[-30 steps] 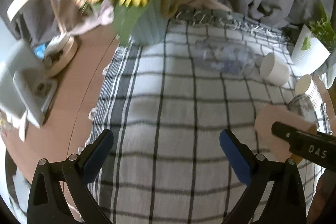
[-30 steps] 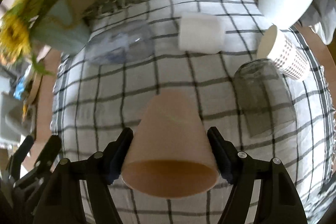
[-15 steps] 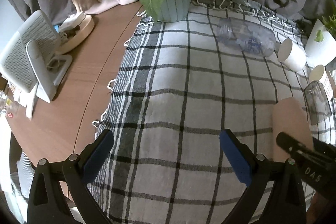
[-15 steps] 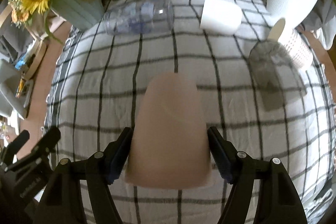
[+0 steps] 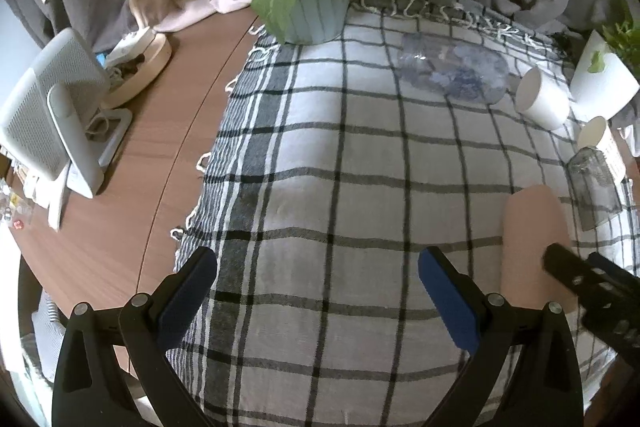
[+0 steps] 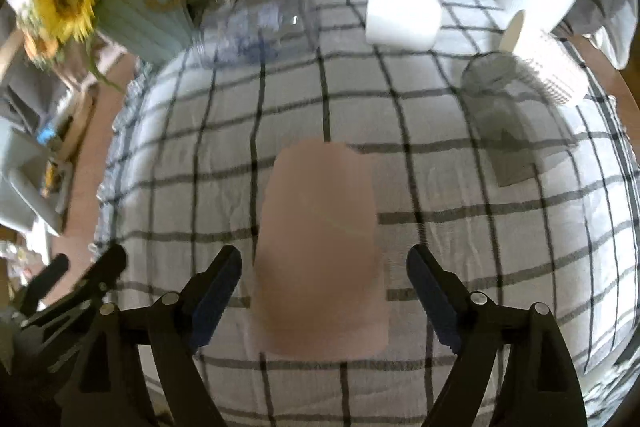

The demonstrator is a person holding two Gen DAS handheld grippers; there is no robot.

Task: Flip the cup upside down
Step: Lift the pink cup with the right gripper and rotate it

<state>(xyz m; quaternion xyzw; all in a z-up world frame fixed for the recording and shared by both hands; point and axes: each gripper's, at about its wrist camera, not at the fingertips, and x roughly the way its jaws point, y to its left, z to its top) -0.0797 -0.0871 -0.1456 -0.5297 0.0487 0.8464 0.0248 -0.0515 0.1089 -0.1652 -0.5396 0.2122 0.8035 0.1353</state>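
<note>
pink cup (image 6: 320, 251) upside down on checked cloth (image 6: 460, 227), between spread, released fingers of right gripper (image 6: 324, 291), gaps either side. left gripper (image 5: 316, 291) likewise spread wide, gripping nothing. beyond: grey glass (image 6: 508, 115) tipped over near right; farther back, white cup (image 6: 402, 15), clear bottle (image 6: 256, 31), sunflower vase (image 5: 316, 7).

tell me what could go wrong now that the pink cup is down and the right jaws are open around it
The pink cup stands upside down between the right gripper pads with narrow gaps either side; pulling back at an angle could clip it and tip it on the soft checked cloth. The tinted glass stands close on the right, so a wide swing might knock it. The left gripper hangs open nearby and could collide with the right.
</note>
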